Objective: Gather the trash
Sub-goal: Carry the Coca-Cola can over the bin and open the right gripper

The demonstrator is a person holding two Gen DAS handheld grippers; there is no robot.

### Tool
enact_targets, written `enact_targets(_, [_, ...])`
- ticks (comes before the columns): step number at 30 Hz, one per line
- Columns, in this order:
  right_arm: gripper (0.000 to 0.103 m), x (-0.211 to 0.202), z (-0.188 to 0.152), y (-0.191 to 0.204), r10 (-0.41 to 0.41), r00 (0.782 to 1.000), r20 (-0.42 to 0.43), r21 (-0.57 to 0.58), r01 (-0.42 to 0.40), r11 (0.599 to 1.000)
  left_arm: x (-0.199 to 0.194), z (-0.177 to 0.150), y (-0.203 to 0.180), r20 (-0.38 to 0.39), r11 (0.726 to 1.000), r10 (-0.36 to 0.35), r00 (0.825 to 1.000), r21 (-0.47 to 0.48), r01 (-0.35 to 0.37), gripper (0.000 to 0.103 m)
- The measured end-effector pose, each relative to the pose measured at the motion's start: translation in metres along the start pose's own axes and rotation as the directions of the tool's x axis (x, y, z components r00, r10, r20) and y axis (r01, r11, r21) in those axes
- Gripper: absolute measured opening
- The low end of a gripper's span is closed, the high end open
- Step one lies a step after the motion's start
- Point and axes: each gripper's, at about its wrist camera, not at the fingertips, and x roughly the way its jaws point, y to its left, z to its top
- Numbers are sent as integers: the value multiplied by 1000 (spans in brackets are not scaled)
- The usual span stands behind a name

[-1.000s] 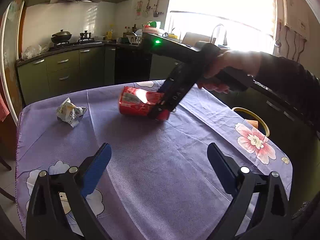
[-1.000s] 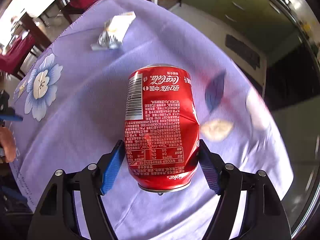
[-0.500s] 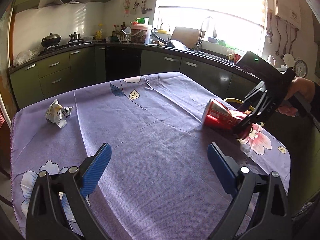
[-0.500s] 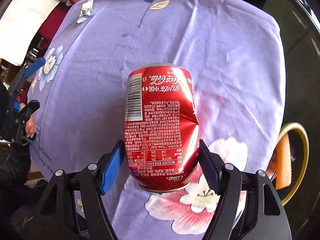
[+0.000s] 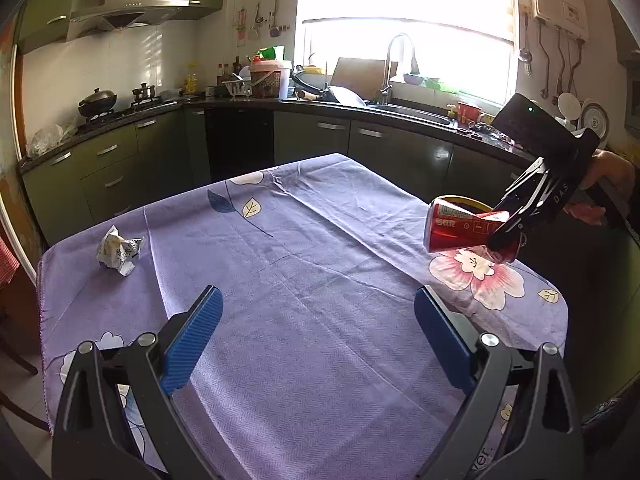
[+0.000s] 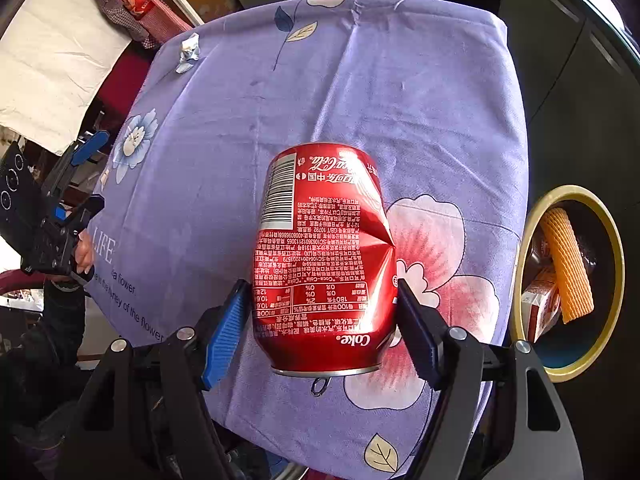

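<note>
My right gripper [image 6: 322,330] is shut on a dented red Coke can [image 6: 320,256] and holds it in the air over the table's right edge, above a pink flower print. The can [image 5: 460,230] and the right gripper [image 5: 508,236] also show in the left wrist view at the right. A crumpled white wrapper [image 5: 118,250] lies on the purple tablecloth at the far left; it is small in the right wrist view [image 6: 189,52]. My left gripper [image 5: 316,340] is open and empty above the table's near side.
A round yellow-rimmed bin [image 6: 616,280] stands beside the table's right edge, with a yellow foam net and a carton inside. The purple flowered tablecloth [image 5: 320,272] covers the table. Kitchen counters, sink and stove line the back wall.
My right gripper has carried the can from the middle of the table to its right edge, close to the bin. The left gripper stays open in place.
</note>
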Motion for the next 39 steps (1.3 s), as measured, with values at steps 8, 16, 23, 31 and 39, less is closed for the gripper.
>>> enact_targets(8, [71, -7, 4, 20, 29, 998, 50, -13, -29, 999, -6, 11, -21, 22, 999, -16, 1000, 35, 16, 92])
enact_targets(16, [71, -62, 1, -38, -81, 984, 157, 116, 63, 991, -1, 14, -28, 16, 999, -29, 999, 46, 29, 92])
enact_targets(23, [71, -56, -14, -158, -250, 964, 92, 383, 198, 902, 6, 15, -32, -4, 999, -25, 1000, 46, 25, 92])
enact_targets(31, [75, -12, -18, -246, -333, 942, -38, 506, 306, 806, 14, 18, -37, -34, 998, -8, 999, 62, 10, 92])
enact_targets(39, [88, -38, -37, -233, -333, 939, 87, 542, 236, 807, 14, 16, -38, -58, 998, 8, 998, 59, -4, 92])
